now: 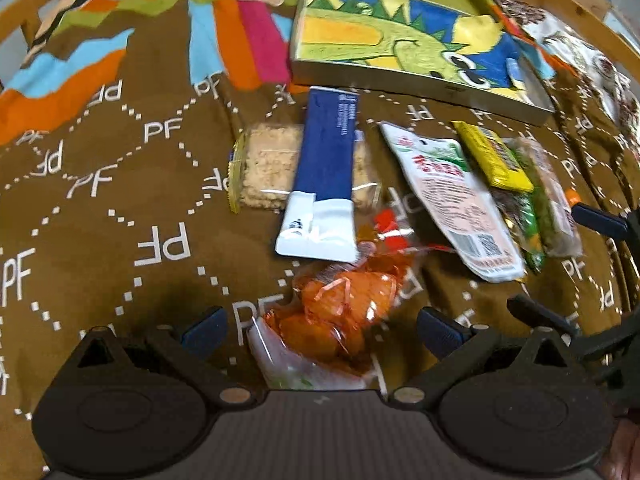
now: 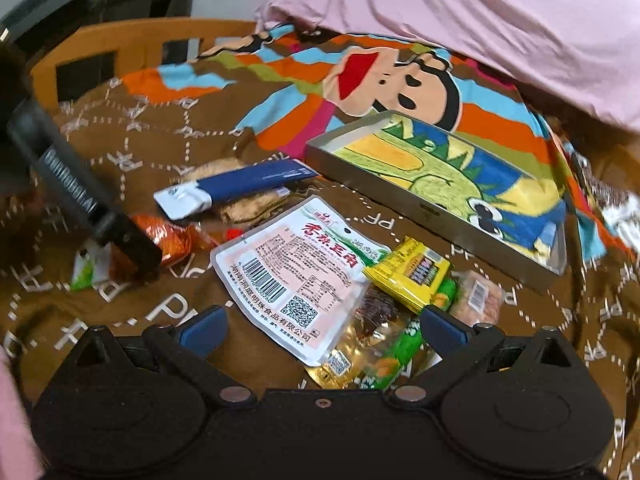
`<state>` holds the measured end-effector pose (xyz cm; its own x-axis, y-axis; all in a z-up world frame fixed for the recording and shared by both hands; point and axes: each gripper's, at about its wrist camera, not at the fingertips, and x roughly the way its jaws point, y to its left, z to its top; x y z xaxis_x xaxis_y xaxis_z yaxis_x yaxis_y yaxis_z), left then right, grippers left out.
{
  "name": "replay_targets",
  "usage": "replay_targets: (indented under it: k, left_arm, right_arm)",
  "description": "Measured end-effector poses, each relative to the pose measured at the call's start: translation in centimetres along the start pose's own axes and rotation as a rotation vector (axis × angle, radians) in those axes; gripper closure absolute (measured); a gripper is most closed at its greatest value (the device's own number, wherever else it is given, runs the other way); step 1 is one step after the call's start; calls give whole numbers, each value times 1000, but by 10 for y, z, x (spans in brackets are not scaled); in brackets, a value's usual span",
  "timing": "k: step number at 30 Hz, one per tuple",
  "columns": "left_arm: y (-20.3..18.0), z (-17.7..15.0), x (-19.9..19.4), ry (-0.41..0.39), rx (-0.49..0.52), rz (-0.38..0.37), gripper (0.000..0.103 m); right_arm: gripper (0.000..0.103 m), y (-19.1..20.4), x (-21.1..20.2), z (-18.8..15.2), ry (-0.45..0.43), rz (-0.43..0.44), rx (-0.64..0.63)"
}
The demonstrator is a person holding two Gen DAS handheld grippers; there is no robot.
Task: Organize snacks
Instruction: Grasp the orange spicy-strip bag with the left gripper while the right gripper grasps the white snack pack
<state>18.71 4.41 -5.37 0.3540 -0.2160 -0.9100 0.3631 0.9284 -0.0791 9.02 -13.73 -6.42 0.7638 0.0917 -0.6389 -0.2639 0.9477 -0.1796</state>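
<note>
Snacks lie scattered on a brown patterned cloth. My left gripper (image 1: 320, 332) is open, its fingers on either side of an orange crinkly packet (image 1: 344, 308). Beyond that packet lie a blue-and-white packet (image 1: 324, 184) across a clear-wrapped crumbly cake (image 1: 268, 168), a white-pink pouch (image 1: 452, 200), a yellow bar (image 1: 492, 156) and green wrappers. My right gripper (image 2: 322, 332) is open just above the white-pink pouch (image 2: 296, 268), the yellow bar (image 2: 408, 272) and a green packet (image 2: 380, 356). A shallow metal tray with a dinosaur picture (image 1: 404, 44) (image 2: 440, 176) stands behind the snacks, with no snacks in it.
A brown cloth (image 1: 120, 220) with coloured stripes and a cartoon print covers the surface. A pink fabric (image 2: 480, 20) rises at the back right. A wooden rail (image 2: 100, 48) curves round the far left. The left gripper's body (image 2: 80, 200) crosses the right wrist view's left side.
</note>
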Motion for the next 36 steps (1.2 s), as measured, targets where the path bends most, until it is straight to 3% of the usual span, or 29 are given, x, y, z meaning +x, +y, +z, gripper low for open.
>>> replay_targets:
  k: [6,13,17,24,30,34,36]
  left_arm:
    - [-7,2,12,-16,71,13,2]
    - [-15,3,17,-24,135,26,13]
    - [-14,2,18,-29,135,10,17]
    - [-13,1,11,-68,133,-3,26]
    - [-13,3,14,-68,126,-7,27]
    - [-11,5,18,-69,99,-13,27]
    - [-8,6,19,-70,84,-20,27]
  right_arm:
    - [2,21,18,-2,-21,-79,-135]
    - [6,41,31,-7,-84,-200,-284]
    - [15,49,35,-8,-128,-272,-369]
    - [44,58,43,-11,-148,-330,-460]
    - [42,61,69,-10,-110,-374,-523]
    - [39,62,88,-6,-135,-413,-548]
    - [45,60,93,-4,-137,-410,-539]
